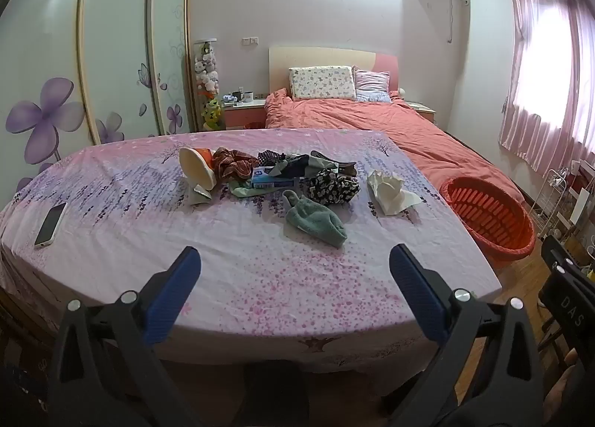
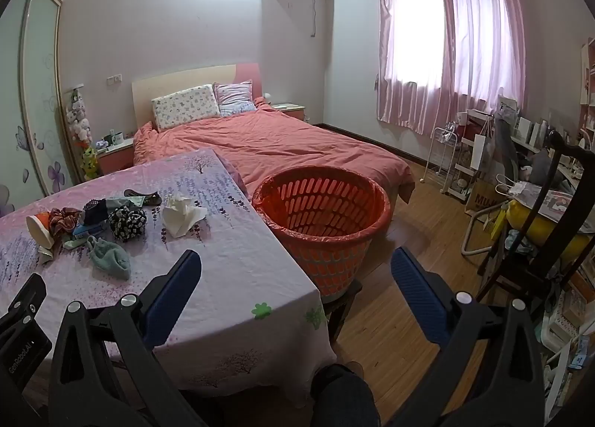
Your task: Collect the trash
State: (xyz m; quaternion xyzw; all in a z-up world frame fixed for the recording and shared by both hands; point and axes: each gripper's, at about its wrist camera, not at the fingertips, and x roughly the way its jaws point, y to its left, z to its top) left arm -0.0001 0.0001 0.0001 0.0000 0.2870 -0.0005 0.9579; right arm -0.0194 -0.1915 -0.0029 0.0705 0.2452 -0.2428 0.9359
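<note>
A pile of items lies on the table (image 1: 260, 278) with its pink floral cloth: a crumpled white tissue (image 1: 388, 189), a green sock (image 1: 316, 222), a black floral cloth (image 1: 333, 185), a blue packet (image 1: 269, 177), a plaid scrunchie (image 1: 232, 163) and a cream paper cup on its side (image 1: 197, 166). The red basket (image 2: 319, 226) stands on a stool beside the table's right edge. My left gripper (image 1: 293, 263) is open and empty over the near table edge. My right gripper (image 2: 293, 267) is open and empty, between table corner and basket. The tissue (image 2: 180, 218) and sock (image 2: 109, 259) also show in the right wrist view.
A phone (image 1: 50, 224) lies at the table's left. A bed with a red quilt (image 2: 271, 144) stands behind the table. A dark wooden chair (image 2: 539, 226) and cluttered shelves (image 2: 465, 159) are at the right. Wood floor (image 2: 409, 241) shows around the basket.
</note>
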